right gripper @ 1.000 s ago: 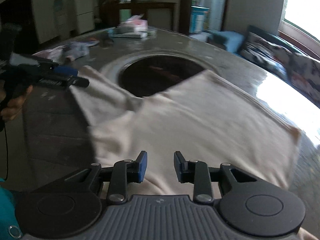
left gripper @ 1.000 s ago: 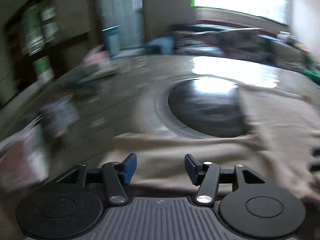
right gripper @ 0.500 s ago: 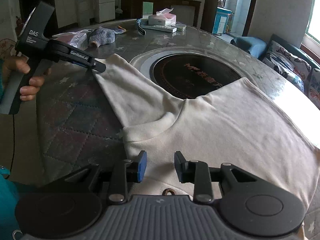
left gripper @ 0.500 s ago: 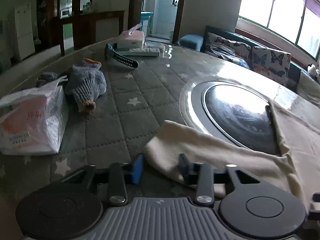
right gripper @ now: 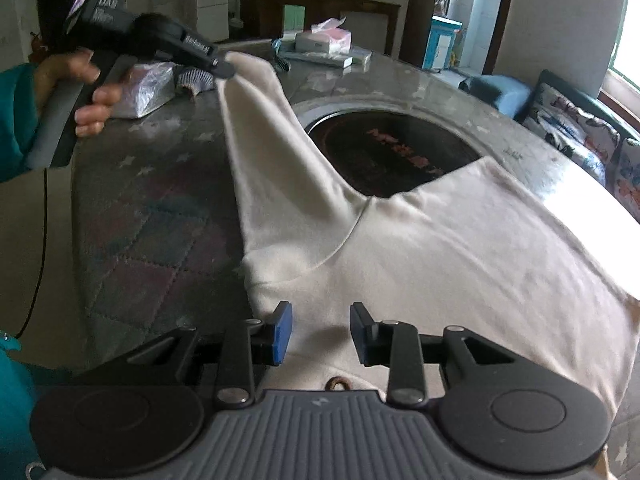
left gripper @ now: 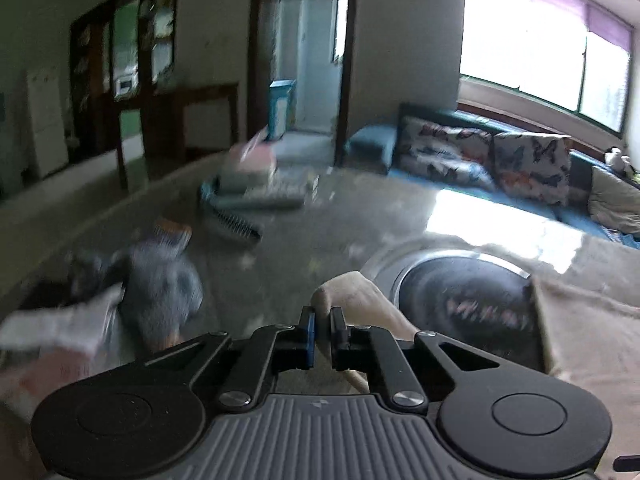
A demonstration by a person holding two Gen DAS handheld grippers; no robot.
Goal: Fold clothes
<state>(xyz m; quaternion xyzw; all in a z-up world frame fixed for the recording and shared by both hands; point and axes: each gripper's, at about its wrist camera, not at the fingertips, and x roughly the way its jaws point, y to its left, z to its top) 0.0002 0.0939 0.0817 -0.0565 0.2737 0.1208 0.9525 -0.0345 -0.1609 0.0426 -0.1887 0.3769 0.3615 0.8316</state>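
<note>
A cream long-sleeved shirt point(right gripper: 460, 248) lies spread on the round table point(right gripper: 160, 208), partly over its dark round inset point(right gripper: 392, 148). My left gripper point(left gripper: 324, 314) is shut on the cuff of the shirt's sleeve point(left gripper: 352, 292). In the right wrist view that gripper point(right gripper: 224, 70) holds the sleeve point(right gripper: 272, 152) lifted off the table, stretched up towards the far left. My right gripper point(right gripper: 320, 312) hovers open over the shirt near its collar, with no cloth between its pads.
A person's hand point(right gripper: 88, 92) grips the left tool. A plastic bag point(right gripper: 148, 88) and a grey knit garment point(left gripper: 164, 280) lie at the table's left. A tissue box point(right gripper: 328, 38) and a comb sit at the far edge. A sofa point(left gripper: 480, 160) stands beyond.
My left gripper closed on the sleeve cuff and lifted it up off the table. The right gripper settled low over the shirt's collar area and stayed open.
</note>
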